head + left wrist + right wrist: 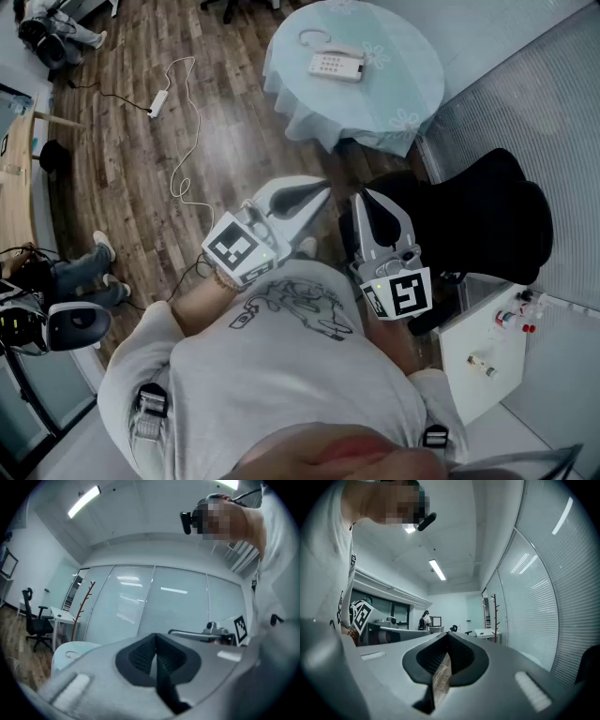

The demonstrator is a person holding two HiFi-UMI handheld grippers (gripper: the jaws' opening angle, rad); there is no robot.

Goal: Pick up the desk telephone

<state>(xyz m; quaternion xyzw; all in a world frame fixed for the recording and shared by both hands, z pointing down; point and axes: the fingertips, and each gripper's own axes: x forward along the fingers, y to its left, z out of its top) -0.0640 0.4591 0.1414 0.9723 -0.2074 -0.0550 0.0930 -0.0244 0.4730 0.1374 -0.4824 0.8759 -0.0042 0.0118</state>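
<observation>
The desk telephone (336, 64), white with a coiled cord, lies on a round table (403, 103) covered by a pale blue cloth, at the top of the head view. Both grippers are held close to the person's chest, well short of that table. My left gripper (319, 190) points level toward it, jaws shut and empty. My right gripper (367, 201) sits beside it, also shut and empty. In the left gripper view the shut jaws (155, 638) hide most of the table (65, 652). The right gripper view shows its jaws (447, 638) closed, with nothing between them.
A black office chair (478, 216) stands just right of the grippers, below the table. A small white stand (487, 352) with small items is at the lower right. A power strip (157, 101) and cable lie on the wood floor. Someone's legs (89, 272) show at left.
</observation>
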